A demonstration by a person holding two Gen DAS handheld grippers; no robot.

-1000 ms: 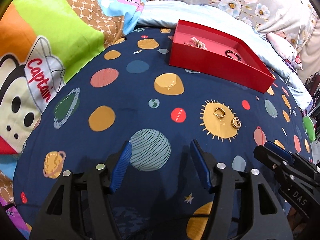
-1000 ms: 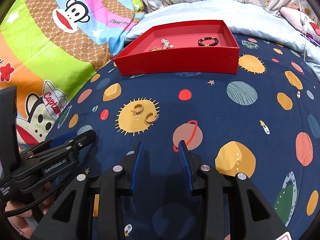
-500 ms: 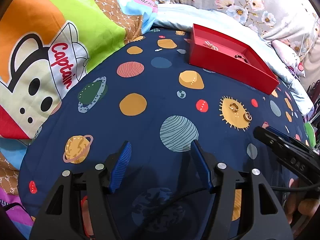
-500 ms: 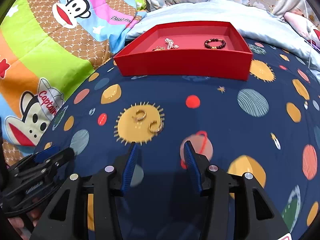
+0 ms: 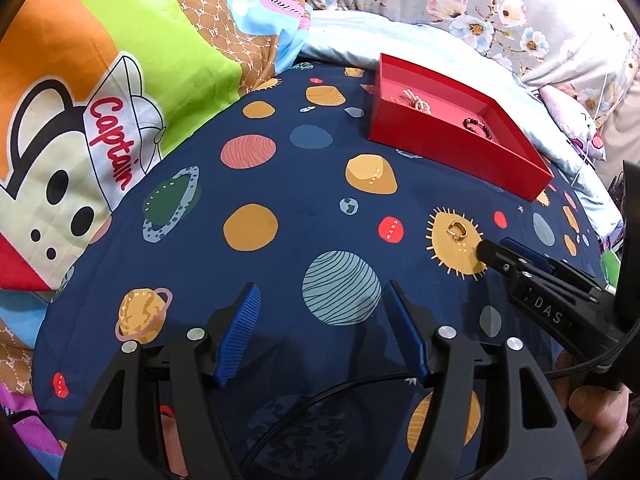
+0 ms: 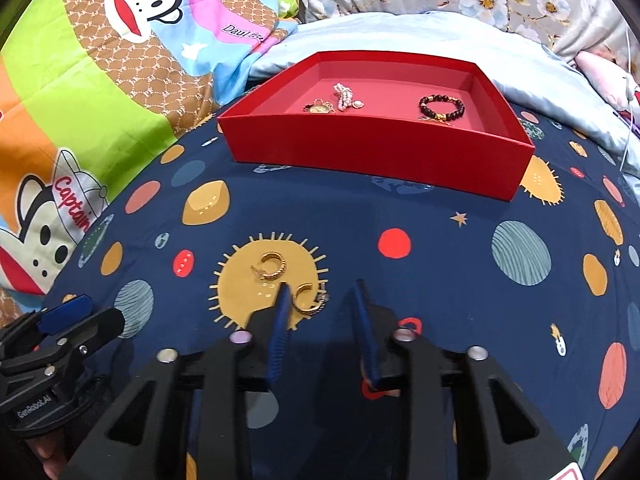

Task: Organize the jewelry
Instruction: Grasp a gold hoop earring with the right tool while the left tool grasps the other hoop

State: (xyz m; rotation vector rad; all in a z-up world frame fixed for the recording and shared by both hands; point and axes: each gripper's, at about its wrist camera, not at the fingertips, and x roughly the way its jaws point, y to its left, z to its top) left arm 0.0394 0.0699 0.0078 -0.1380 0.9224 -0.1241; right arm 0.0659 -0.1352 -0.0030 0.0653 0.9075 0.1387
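Right gripper (image 6: 320, 300) has advanced over the sun print; jaws, just narrowed, straddle the nearer gold earring (image 6: 306, 300) without pinching it. Pickup for the red tray (image 6: 376, 152) appears imminent.

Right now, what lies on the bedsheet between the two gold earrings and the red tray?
Nothing. In the right wrist view the sheet between the earrings and the red tray holds only printed planets.
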